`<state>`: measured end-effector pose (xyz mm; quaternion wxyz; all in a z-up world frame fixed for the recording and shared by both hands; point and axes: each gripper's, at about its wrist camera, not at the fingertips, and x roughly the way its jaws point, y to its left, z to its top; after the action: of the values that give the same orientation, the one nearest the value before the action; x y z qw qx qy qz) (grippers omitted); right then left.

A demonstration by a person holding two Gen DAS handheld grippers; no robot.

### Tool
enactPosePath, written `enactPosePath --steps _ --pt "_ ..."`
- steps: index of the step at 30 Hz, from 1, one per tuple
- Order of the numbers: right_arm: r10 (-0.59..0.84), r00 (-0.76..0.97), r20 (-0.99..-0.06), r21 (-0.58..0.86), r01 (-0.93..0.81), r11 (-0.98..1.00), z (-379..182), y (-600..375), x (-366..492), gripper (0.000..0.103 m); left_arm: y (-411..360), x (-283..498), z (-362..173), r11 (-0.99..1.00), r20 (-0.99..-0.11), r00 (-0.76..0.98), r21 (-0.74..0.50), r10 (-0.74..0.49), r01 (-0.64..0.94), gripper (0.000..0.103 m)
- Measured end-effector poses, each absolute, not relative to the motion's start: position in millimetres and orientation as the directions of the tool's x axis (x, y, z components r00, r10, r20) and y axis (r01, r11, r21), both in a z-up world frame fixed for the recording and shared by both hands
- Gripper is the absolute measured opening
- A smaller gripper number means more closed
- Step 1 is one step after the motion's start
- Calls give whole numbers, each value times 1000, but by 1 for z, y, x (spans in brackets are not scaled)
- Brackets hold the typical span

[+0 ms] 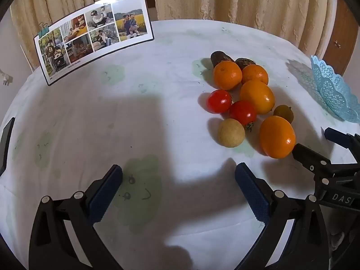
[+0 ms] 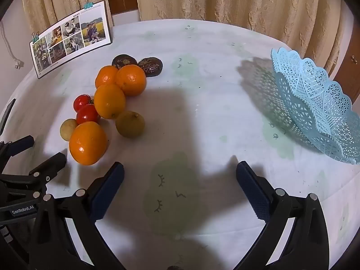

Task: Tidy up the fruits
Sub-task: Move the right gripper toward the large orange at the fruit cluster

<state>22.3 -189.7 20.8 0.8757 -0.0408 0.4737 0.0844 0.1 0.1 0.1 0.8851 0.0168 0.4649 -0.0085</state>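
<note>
A cluster of fruit lies on the white tablecloth: several oranges, the nearest one (image 1: 277,136) (image 2: 88,143), two red tomatoes (image 1: 242,112) (image 2: 87,113), two small yellow-green round fruits (image 1: 230,132) (image 2: 130,124) and two dark wrinkled fruits (image 1: 218,58) (image 2: 124,61). A light blue lace basket (image 2: 315,103) (image 1: 333,90) stands empty at the right. My left gripper (image 1: 178,173) hovers open over bare cloth, left of the fruit. My right gripper (image 2: 180,171) hangs open over bare cloth between fruit and basket. Each gripper shows at the edge of the other's view, the right one (image 1: 315,148) beside the nearest orange.
A photo calendar (image 1: 94,36) (image 2: 69,36) held by clips stands at the table's back left. Cream curtains (image 2: 225,2) hang behind the round table (image 2: 202,45). A dark flat object (image 1: 6,144) lies at the left edge. A wooden cabinet (image 1: 342,33) shows at the right.
</note>
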Motion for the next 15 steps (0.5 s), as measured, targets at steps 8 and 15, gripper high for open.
enactPosePath --steps 8,15 --pt "106 536 -838 6 -185 983 21 -190 23 101 0 0 0 999 -818 576 22 0 31 98" --pt "106 540 -835 6 -184 983 21 -190 22 101 0 0 0 999 -818 575 22 -1 32 98"
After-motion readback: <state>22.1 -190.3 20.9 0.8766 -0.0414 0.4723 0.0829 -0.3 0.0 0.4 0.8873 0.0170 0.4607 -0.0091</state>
